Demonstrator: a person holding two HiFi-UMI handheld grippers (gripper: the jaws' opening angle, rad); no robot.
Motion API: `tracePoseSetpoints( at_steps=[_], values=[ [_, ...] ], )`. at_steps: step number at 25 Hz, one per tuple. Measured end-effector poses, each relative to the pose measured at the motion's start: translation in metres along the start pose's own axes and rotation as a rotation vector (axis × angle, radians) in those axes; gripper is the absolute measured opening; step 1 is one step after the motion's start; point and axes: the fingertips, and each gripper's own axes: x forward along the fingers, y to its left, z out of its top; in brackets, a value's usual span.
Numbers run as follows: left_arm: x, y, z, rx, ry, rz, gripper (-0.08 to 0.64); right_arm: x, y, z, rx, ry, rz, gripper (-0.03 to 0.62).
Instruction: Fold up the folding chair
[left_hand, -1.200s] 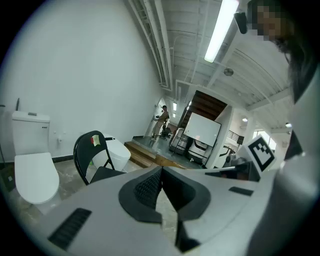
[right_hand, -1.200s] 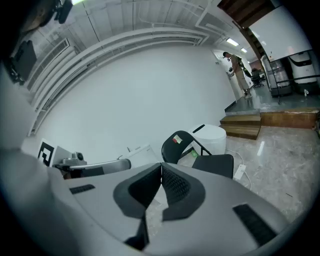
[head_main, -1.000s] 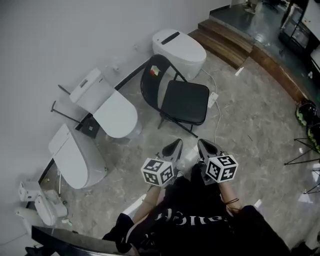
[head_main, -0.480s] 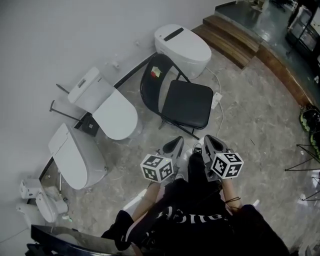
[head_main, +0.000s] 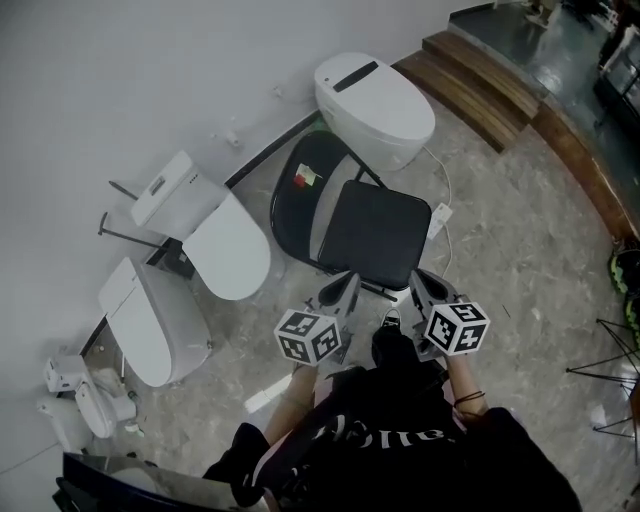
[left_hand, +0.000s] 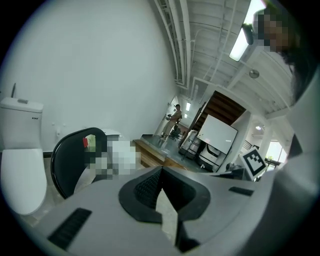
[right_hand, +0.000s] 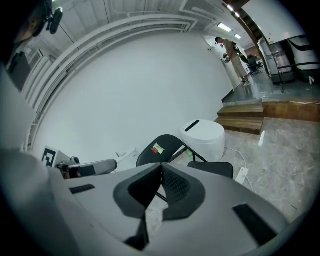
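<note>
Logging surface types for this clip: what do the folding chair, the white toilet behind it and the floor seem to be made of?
Folding chair: thin black tube frame, likely painted metal; the matte, slightly cushioned seat looks like vinyl. White toilet: smooth glossy shell, ceramic or hard plastic, can't tell which. Floor: veined, faintly reflective, probably polished stone or stone-look tile.

Left tongs (left_hand: 162, 170) filled lower frame; jaws together, tips meeting, nothing between them. Beyond, at left: curved black backrest of folding chair (left_hand: 72, 153), small red-and-green sticker (left_hand: 89, 142) near its top. Further left, white toilet (left_hand: 17, 180), tank against plain white wall (left_hand: 100, 65). Behind tongs, wooden step (left_hand: 150, 154). Past it, white board (left_hand: 217, 136) and distant person (left_hand: 175, 119). Long ceiling light (left_hand: 244, 39) lit at upper right.
</note>
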Motion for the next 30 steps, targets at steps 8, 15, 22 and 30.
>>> tracePoseSetpoints(
  at_steps=[8,15,22,30],
  values=[
    [0.046,0.034,0.039,0.020,0.002,0.103,0.003,0.052,-0.023,0.026,-0.042,0.086,0.132,0.014],
    [0.062,0.083,0.062,-0.002,0.021,0.162,0.003,0.085,-0.036,0.022,0.009,0.134,0.122,0.014],
    [0.075,0.166,0.097,0.059,0.076,0.223,0.003,0.111,-0.056,0.027,0.066,0.132,0.022,0.014],
    [0.093,0.271,0.131,0.055,0.172,0.223,0.067,0.156,-0.059,0.044,0.177,0.097,-0.090,0.014]
  ],
)
